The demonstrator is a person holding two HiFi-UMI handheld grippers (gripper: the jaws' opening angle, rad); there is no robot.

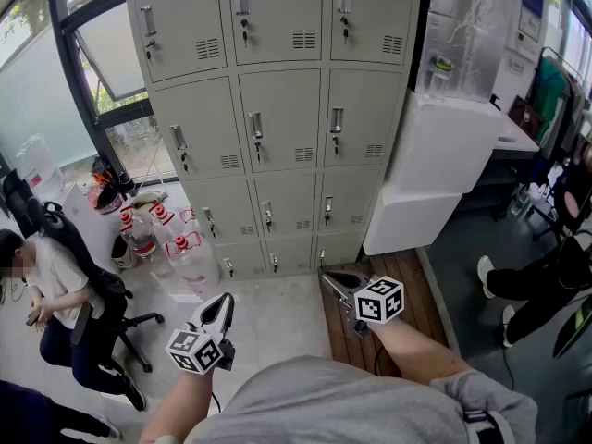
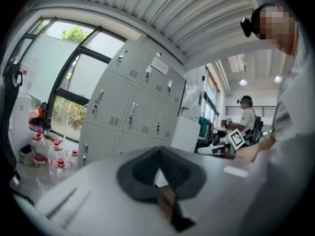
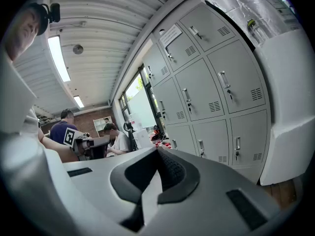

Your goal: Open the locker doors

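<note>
Flanking the closed lockers (image 1: 277,128): water bottles (image 1: 176,248), white boxes (image 1: 442,146).

Grey metal lockers (image 1: 277,67), three columns, four rows showing, upright just right of the window (image 1: 111,54). All doors (image 1: 199,128) shut; each has handle, key, vent slots.

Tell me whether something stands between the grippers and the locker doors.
Nothing visible blocks most locker doors: only bare floor lies between them and the left gripper and right gripper. Water bottles stand on the floor before the bottom-left doors.
</note>
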